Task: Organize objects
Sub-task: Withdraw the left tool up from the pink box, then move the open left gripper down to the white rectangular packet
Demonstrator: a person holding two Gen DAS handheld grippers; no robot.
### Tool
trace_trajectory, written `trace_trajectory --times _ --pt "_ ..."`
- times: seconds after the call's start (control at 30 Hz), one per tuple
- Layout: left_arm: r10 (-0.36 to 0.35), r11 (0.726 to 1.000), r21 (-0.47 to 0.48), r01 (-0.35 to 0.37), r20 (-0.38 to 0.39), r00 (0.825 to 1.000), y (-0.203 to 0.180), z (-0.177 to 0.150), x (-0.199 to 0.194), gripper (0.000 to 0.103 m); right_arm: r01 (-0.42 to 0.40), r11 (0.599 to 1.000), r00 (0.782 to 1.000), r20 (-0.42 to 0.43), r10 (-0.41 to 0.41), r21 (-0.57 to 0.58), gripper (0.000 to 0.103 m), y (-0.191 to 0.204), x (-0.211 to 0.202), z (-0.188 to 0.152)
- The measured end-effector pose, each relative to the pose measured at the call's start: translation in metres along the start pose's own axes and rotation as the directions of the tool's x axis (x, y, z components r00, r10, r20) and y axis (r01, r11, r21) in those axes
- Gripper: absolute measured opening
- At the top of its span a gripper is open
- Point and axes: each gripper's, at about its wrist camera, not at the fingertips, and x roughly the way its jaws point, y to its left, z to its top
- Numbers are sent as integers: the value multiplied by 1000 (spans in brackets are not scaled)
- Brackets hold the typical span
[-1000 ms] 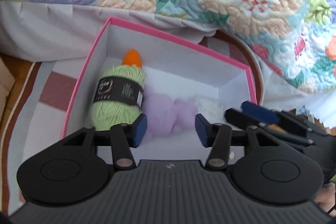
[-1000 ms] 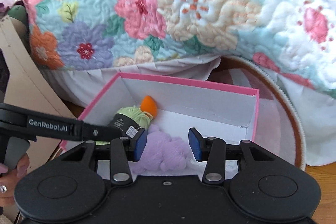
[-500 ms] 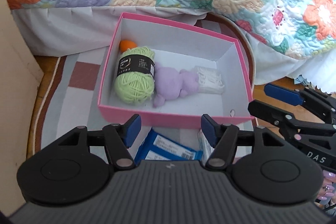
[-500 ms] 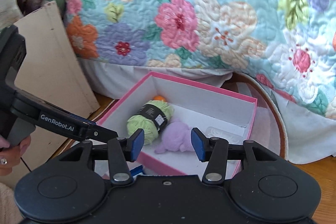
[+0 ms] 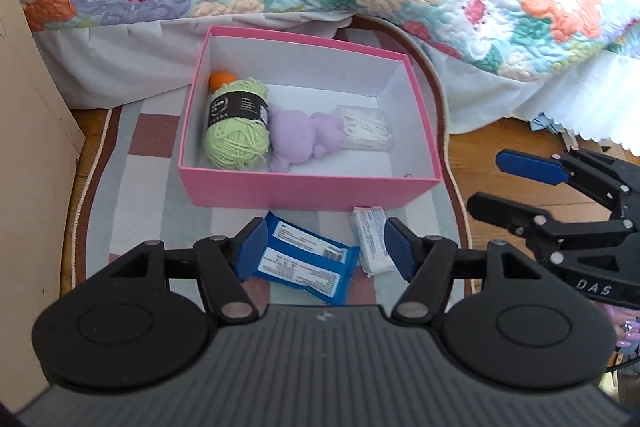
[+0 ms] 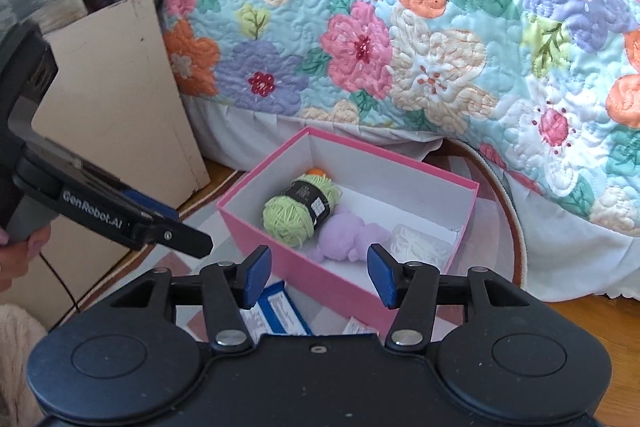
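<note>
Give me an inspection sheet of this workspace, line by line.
Surface: checked rug on wood floor.
Job's things: pink box holds green yarn, an orange item behind it, purple plush and white packet; blue packet and pale packet lie on the rug outside.
Clutter: nothing seen.
Grippers: left gripper open above the packets; right gripper open, empty.
Cables: thin black cable at left.
Surroundings: floral quilt, beige board.

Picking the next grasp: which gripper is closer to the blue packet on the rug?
Left. The left gripper hangs open right over the blue packet, fingers either side of it. The right gripper is open too, off to the right and farther from it.
</note>
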Motion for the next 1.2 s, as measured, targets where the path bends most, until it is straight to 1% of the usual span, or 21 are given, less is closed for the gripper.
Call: trace_trajectory --times 0.1,0.3,0.33,0.37,0.47,0.6,0.67,0.73,0.8,0.83,0.93,1.03,1.1,1.2 --pt "-7 1000 6 7 0 1000 -4 -7 -2 69 -2 1000 1000 -17 1 -30 65 4 -5 -7" --pt "-17 1000 -7 17 -42 999 -9 -22 10 70 -5 997 998 -58 1 -80 70 12 -8 -25" --pt "-18 1000 -8 18 -48 999 -10 -24 12 70 -8 997 998 -62 3 -81 75 14 -8 -28" --pt "-19 1000 -10 19 -54 998 -10 -26 13 70 -11 997 998 -64 6 -79 77 14 -8 -32" --pt "-17 1000 -12 16 -64 998 -10 -32 16 74 -18 999 997 -79 14 -47 78 15 -7 -43" --pt "-30 1000 -12 29 -86 996 -10 -39 24 75 -10 1000 996 -94 9 -12 78 14 -3 -56" --pt "-31 1000 -8 30 -94 995 -12 -43 29 79 -4 1000 996 -95 3 -4 81 14 -1 -63" --pt "-36 999 3 36 -100 994 -15 -47 35 82 26 999 995 -94 -29 -28 86 17 4 -71" --pt "-41 999 5 41 -114 993 -18 -51 41 83 62 996 993 -98 -69 -67 86 22 9 -77" --pt "-44 999 6 45 -118 992 -19 -52 44 83 63 995 993 -95 -70 -79 86 23 11 -80" --pt "-47 999 4 48 -128 991 -20 -58 52 83 9 998 997 -81 -14 -62 86 23 12 -82" --pt "-50 999 5 52 -126 991 -22 -62 59 85 -9 998 996 -92 3 -58 86 23 16 -84" --pt "-56 998 12 57 -115 992 -23 -65 63 87 1 996 996 -92 -9 -85 86 25 23 -86" --pt "-66 998 17 68 -90 994 -24 -68 70 91 44 992 994 -90 -55 -117 86 27 35 -93"
